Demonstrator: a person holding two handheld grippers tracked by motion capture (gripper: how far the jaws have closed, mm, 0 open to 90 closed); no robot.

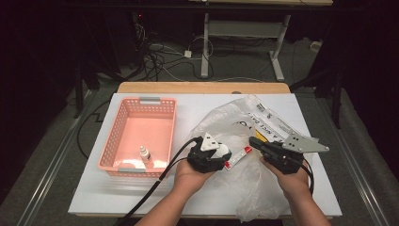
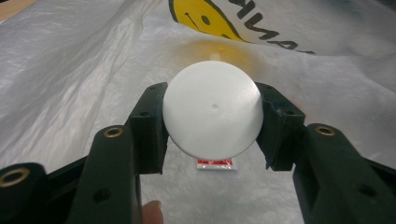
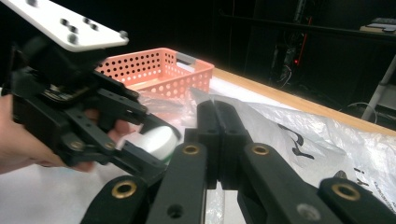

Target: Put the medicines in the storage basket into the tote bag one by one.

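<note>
Forearms enter from the near edge of the white table, each hand carrying a set of tongs. The left gripper has its jaws partly closed on a round white container, pads pressing its two sides, so the container sits squarely between the jaws with its flat face toward that gripper's camera. Just below the container, on the plastic, lies a small red-and-white sachet. The right gripper stands just beside the left one, jaws fully closed and pinching a fold of the clear plastic bag at its edge; from its own camera the left gripper and its white container appear close at the left. The bag spreads under and beyond both grippers, printed with a yellow smiley face and black lettering. Farther off, to the left of the left gripper, a pink perforated basket rests on the table, with a small bottle standing inside near its front wall.
</note>
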